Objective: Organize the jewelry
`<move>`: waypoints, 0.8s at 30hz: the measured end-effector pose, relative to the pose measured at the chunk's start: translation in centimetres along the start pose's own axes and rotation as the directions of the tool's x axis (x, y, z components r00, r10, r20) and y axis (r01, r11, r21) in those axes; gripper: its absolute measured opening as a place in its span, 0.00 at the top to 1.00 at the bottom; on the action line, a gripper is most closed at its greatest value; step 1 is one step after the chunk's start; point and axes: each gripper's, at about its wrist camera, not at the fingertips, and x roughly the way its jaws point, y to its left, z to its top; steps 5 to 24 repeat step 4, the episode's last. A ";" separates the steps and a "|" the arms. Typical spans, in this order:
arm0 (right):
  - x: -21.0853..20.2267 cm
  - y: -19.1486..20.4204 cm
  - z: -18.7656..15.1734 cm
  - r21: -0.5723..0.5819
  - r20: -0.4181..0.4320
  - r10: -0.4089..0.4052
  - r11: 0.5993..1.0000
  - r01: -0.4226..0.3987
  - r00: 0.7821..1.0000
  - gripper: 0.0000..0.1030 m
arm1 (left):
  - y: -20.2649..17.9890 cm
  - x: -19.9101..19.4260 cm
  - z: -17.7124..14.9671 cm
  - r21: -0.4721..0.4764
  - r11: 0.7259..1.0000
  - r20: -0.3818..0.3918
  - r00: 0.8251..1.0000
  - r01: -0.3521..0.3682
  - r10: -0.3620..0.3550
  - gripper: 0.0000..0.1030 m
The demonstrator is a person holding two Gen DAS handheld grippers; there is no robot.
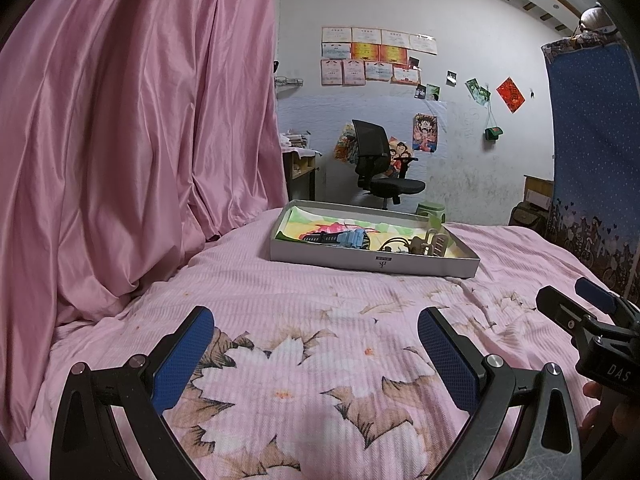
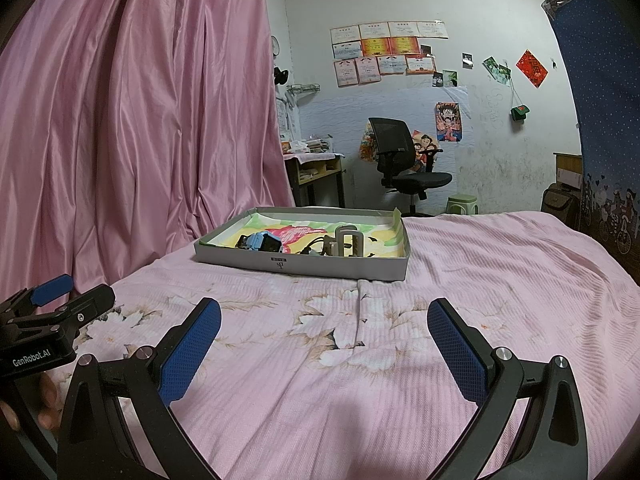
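A shallow grey box (image 1: 420, 266) (image 2: 240, 258) lies on the pink flowered bedspread, lined with a colourful picture. Inside it lie a light-blue watch (image 1: 348, 237) (image 2: 262, 242), a beige hair claw clip (image 1: 434, 242) (image 2: 349, 243) and a dark cord-like piece (image 1: 390, 245), too small to identify. My left gripper (image 1: 316, 330) is open above the bedspread, well short of the box, nothing between its blue pads. My right gripper (image 2: 324, 320) is open too, also short of the box and empty. Each gripper appears at the edge of the other's view.
A pink curtain (image 1: 132, 128) hangs along the left of the bed. A blue patterned cloth (image 1: 592, 160) hangs at the right. Beyond the bed stand a black office chair (image 2: 404, 160), a small desk (image 2: 316, 176) and a green stool (image 2: 462, 203). A hand (image 2: 46, 400) holds the left gripper.
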 end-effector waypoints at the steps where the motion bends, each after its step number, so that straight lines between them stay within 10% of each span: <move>1: 0.0 0.0 0.0 0.000 0.000 0.000 1.000 0.000 1.000 0.01 | 0.0 0.0 0.0 -0.001 1.000 -0.001 1.000 0.001 -0.001 0.00; 24: 0.0 0.0 0.0 0.000 0.000 0.000 1.000 0.000 1.000 0.01 | 0.1 0.0 0.0 -0.006 1.000 -0.004 1.000 0.001 -0.001 0.00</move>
